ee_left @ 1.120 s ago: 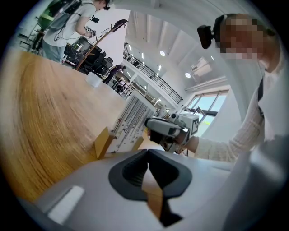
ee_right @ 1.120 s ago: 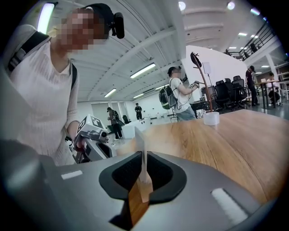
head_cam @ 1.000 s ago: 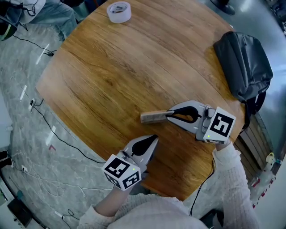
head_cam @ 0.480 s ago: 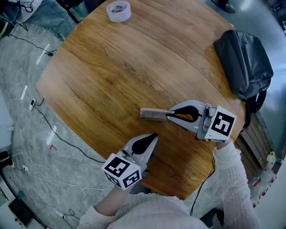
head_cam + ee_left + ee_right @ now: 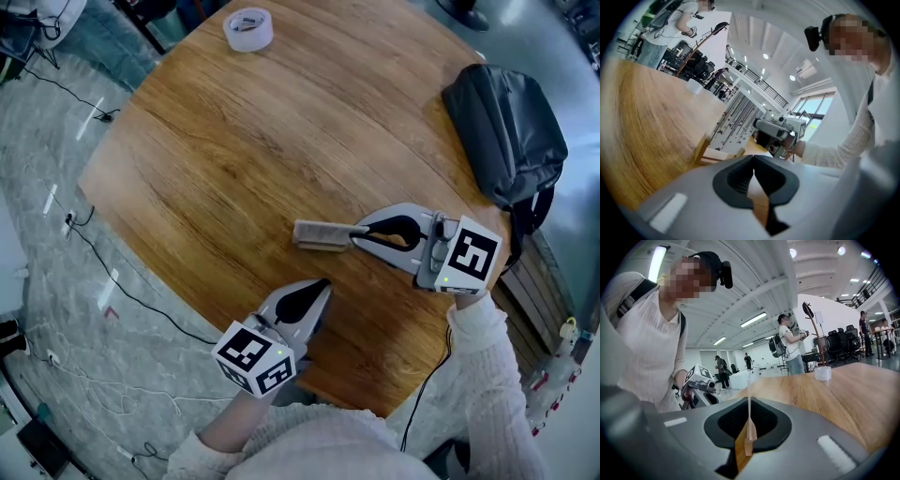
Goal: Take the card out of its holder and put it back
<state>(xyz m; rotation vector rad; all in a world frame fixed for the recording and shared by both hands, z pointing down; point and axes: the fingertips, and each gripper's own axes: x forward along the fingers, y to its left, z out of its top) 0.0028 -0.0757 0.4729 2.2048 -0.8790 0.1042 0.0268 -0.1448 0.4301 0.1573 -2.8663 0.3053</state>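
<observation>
While the right tool (image 5: 355, 234) is clenched on the thin card (image 5: 749, 401), its jaws are drawn nearly together with the card standing edge-on between the pads. A small wooden piece of the holder (image 5: 319, 234) shows at the foot of the card in the right gripper view. How deep the card sits in the slot cannot be told.

On the round wooden tabletop (image 5: 234, 141), the holder lies a little off centre toward 4 o'clock, just at the right tool's tips. That tool reaches in from 3 o'clock.

Near the tabletop's rim at 6 o'clock, the left tool (image 5: 322, 287) is clenched on nothing, its jaws meeting with only bare wood showing behind them. It points toward 1 o'clock, near the holder but apart from it.

At the 12 o'clock rim lies a roll of tape (image 5: 248, 25). Over the rim at 2 o'clock slumps a black bag (image 5: 506, 131), well apart from the holder.
</observation>
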